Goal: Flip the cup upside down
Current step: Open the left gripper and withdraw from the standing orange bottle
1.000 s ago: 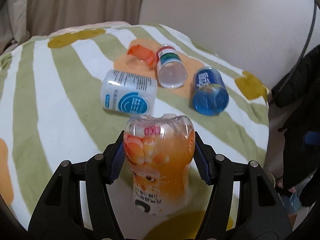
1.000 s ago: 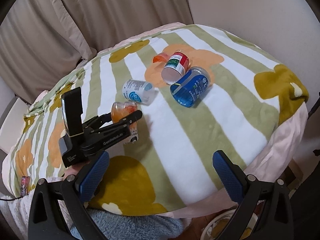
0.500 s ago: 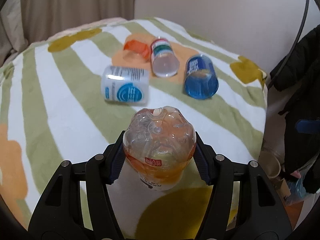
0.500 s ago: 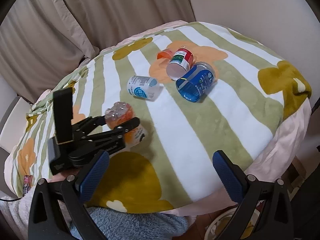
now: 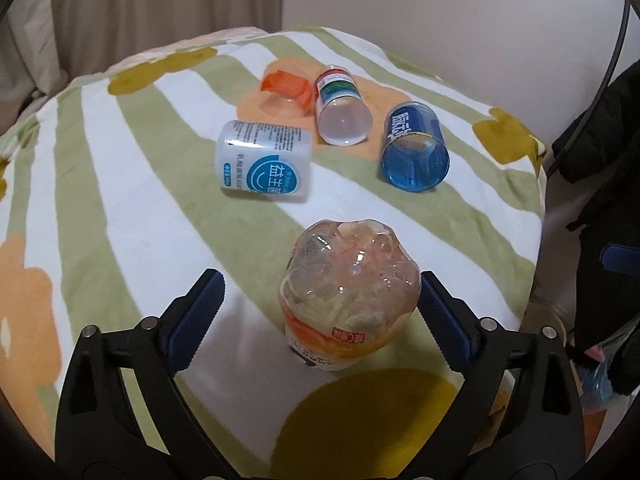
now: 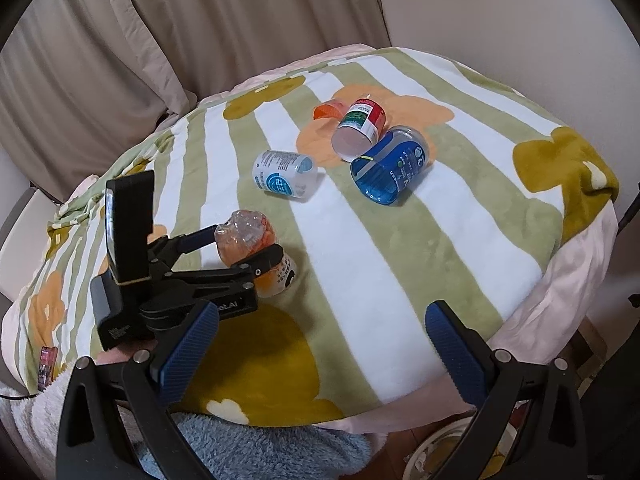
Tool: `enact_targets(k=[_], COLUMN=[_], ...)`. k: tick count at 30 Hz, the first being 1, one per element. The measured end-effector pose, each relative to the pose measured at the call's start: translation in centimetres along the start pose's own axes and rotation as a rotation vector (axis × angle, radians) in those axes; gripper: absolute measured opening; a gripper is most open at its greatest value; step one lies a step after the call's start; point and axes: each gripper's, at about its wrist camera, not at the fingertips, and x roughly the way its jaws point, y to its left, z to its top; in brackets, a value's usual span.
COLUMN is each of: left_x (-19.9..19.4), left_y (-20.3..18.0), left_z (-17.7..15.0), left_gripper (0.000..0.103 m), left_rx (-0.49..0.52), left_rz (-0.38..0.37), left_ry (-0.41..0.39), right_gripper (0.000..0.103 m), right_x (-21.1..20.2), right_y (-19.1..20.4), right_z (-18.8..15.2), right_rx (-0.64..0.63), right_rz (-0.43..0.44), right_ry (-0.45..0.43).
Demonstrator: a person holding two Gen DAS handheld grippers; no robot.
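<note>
A clear cup with an orange label (image 5: pixel 348 296) stands upside down on the striped blanket (image 5: pixel 120 208), its lumpy base facing up. My left gripper (image 5: pixel 320 300) is open around it. The right finger sits close against the cup's side and the left finger stands well apart. In the right wrist view the same cup (image 6: pixel 248 240) shows between the fingers of the left gripper (image 6: pixel 242 245). My right gripper (image 6: pixel 318 316) hangs open over the blanket's near edge with nothing between its fingers.
Several other cups lie on their sides farther back: a white one with a blue label (image 5: pixel 264 162), a clear one with a red and green label (image 5: pixel 340 108), a blue one (image 5: pixel 414 148) and an orange one (image 5: pixel 286 86). Curtains (image 6: pixel 200 20) hang behind.
The left gripper was shut on the orange-label cup and turned it base up. Its jaws have now spread wide, and the cup stands free on the blanket.
</note>
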Motion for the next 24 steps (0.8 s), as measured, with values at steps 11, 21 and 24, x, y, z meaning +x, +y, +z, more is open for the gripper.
enact_targets(k=[11,21,24], left_x=[-2.2,-9.9,-13.9], left_y=[-0.9,-1.7,-1.9], left_z=[0.5,0.9,1.2], left_gripper=[0.095,0.095,0.095], left_rx=[0.042,0.07,0.08], left_rz=[-0.007,-0.022,-0.012], left_ry=[-0.021,-0.11,-0.153], right_gripper=[0.103,0.103,0.103], right_x=[-0.9,-5.8,-8.1], right_y=[0.8,3.6,5.0], right_z=[-0.5,-1.3,-1.6], right_rx=[0.003,-0.026,-0.038], right_rz=[-0.016,-0.045,-0.061], right_ry=[-0.023,-0.111,-0.169])
